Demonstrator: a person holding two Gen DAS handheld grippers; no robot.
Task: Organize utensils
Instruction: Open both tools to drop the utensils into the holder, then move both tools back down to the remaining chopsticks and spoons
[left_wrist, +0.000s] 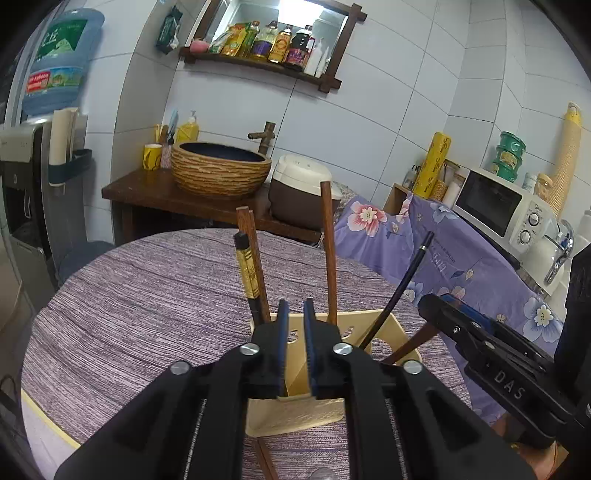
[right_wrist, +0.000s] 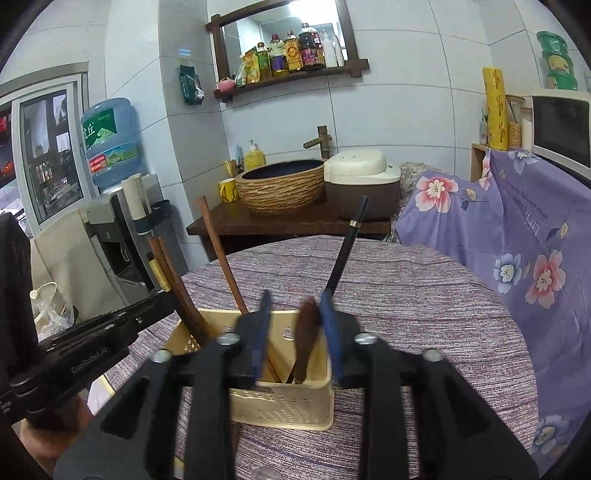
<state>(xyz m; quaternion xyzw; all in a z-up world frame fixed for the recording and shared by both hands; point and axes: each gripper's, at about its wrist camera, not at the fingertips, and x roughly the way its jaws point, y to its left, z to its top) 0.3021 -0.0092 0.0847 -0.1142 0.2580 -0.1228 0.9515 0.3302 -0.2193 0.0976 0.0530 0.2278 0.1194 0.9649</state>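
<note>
My two wrist cams both sit close over the utensil holder (left_wrist: 295, 406) (right_wrist: 284, 398), facing the sink (left_wrist: 221, 168) (right_wrist: 280, 184) wall.
</note>
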